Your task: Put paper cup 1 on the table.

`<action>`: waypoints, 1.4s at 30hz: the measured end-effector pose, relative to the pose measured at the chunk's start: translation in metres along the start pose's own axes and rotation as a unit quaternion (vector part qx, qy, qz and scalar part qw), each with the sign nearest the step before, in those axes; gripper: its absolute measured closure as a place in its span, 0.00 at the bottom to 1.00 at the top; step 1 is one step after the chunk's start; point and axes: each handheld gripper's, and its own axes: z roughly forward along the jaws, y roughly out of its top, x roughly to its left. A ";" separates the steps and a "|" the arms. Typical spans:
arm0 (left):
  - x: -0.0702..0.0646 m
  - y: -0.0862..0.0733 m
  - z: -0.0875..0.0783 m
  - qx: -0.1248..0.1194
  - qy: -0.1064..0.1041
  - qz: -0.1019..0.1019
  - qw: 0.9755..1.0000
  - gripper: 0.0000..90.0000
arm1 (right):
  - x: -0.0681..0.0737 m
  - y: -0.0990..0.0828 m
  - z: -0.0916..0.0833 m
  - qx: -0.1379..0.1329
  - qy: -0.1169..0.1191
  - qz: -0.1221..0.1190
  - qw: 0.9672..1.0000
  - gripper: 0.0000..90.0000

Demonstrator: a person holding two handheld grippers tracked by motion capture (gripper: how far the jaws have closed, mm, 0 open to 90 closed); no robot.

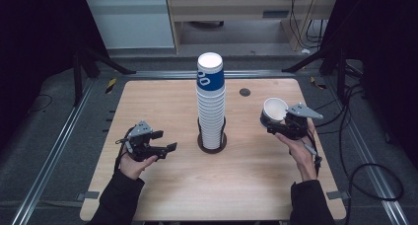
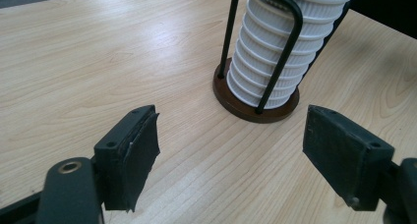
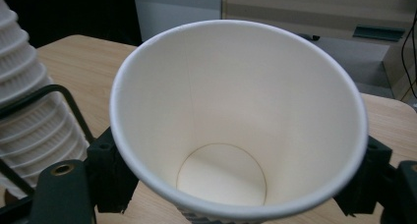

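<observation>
A tall stack of white paper cups (image 1: 211,101), the top one banded blue, stands in a black wire holder on a round brown base (image 1: 212,145) at the table's middle. My right gripper (image 1: 277,122) is shut on a single white paper cup (image 1: 274,109) at the right of the table, its mouth tilted up and toward the camera. In the right gripper view the cup (image 3: 236,116) sits between both jaws, with the stack (image 3: 29,116) at the left. My left gripper (image 1: 165,148) is open with nothing in it, left of the stack. Its pads (image 2: 140,150) frame the holder base (image 2: 255,108).
The wooden table (image 1: 148,106) has a small dark round grommet (image 1: 245,92) behind the stack. Metal rails run along both sides of the table, and cables lie on the floor at the right. Pale cabinets stand beyond the far edge.
</observation>
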 end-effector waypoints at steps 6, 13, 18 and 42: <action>0.003 -0.002 0.001 0.003 0.004 -0.004 1.000 0.23 | -0.007 -0.010 0.019 0.027 -0.011 0.000 1.000 0.23; 0.002 -0.002 0.002 0.004 0.006 0.001 1.000 0.23 | -0.013 -0.026 0.034 0.065 -0.021 0.000 0.998 0.23; 0.002 -0.003 0.001 0.003 0.007 0.001 1.000 0.23 | -0.015 -0.035 0.040 0.091 -0.016 -0.001 0.996 0.23; -0.001 -0.003 0.003 0.008 0.005 0.007 1.000 0.23 | -0.008 -0.045 0.053 0.137 0.001 -0.018 0.990 0.09</action>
